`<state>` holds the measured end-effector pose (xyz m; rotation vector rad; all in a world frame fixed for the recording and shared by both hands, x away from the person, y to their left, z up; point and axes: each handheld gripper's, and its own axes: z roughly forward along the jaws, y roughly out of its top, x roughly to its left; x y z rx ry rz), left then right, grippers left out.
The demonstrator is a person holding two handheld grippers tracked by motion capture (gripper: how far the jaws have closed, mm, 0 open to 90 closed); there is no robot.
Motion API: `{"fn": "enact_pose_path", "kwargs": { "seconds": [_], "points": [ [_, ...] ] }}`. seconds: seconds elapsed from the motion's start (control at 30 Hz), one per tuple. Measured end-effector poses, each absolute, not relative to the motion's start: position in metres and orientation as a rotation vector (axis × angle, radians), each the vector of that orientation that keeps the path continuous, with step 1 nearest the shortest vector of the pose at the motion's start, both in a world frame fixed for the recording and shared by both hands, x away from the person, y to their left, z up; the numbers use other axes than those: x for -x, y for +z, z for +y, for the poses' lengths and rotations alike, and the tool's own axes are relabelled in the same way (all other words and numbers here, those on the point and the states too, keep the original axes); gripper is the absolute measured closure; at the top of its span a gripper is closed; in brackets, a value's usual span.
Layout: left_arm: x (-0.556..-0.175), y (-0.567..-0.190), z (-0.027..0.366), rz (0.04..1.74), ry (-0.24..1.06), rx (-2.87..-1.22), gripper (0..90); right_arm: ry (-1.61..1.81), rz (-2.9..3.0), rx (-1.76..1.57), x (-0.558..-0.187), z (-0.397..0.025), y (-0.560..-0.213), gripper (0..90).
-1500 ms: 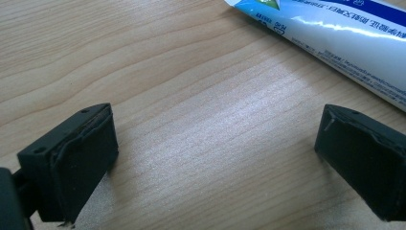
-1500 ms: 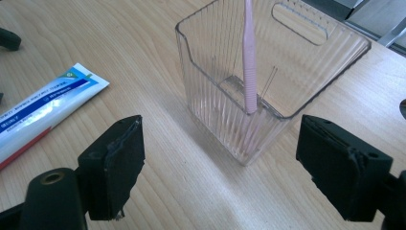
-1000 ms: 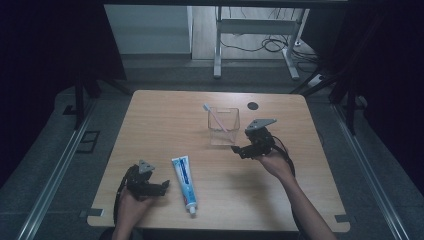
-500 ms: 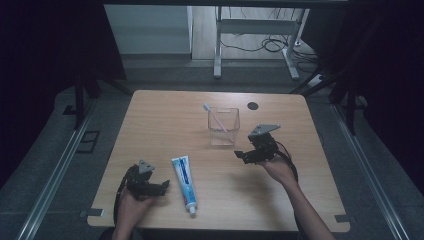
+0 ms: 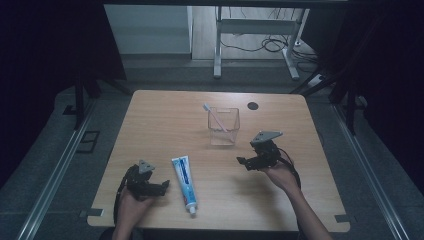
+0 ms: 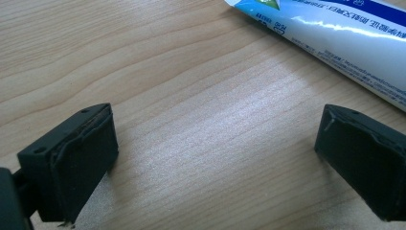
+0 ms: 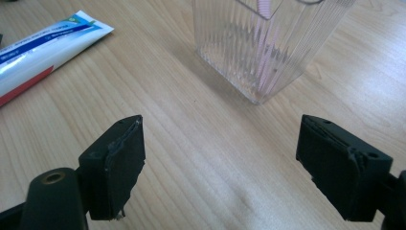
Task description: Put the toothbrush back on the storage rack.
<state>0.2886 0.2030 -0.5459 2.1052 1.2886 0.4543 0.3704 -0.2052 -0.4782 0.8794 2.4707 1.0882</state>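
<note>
- Light wooden counter (image 5: 165,125) with rounded corners, a small dark round hole (image 5: 253,105) near its far edge.
- Clear ribbed plastic cup (image 5: 223,127) upright on the far middle of the counter, square in outline, holding a pink toothbrush (image 5: 215,117) that leans with its head up past the rim toward the left.
- White and blue toothpaste tube (image 5: 185,181) flat on the near middle of the counter, cap end toward the near edge, well apart from the cup.
- Left tool (image 5: 161,187) held low at the near left of the counter, just beside the tube, pointing toward it; jaws spread wide with nothing between them.
- In the left gripper view: left tool (image 6: 215,163) over bare wood, jaws wide apart, the tube (image 6: 335,28) crossing the upper right corner just beyond the right jaw, not touching.
- Right tool (image 5: 245,164) held at the right of the counter, near and to the right of the cup, grey three-cornered plate (image 5: 266,136) on top, a black cable trailing back by the hand (image 5: 279,175).
- In the right gripper view: right tool (image 7: 220,163) empty, jaws wide apart over bare wood, the ribbed cup (image 7: 268,43) ahead and apart from both jaws, the flat end of the tube (image 7: 48,45) at the upper left.
</note>
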Motion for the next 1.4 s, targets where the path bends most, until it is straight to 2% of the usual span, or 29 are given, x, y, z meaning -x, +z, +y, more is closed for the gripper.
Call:
{"fn": "enact_pose_path", "kwargs": {
  "seconds": [1.4],
  "points": [
    [-0.289,-0.546,0.203,1.285,0.457,-2.105,0.7,1.118,2.468,-0.956,-0.326,-0.236,-0.519,17.6]
  ]
}}
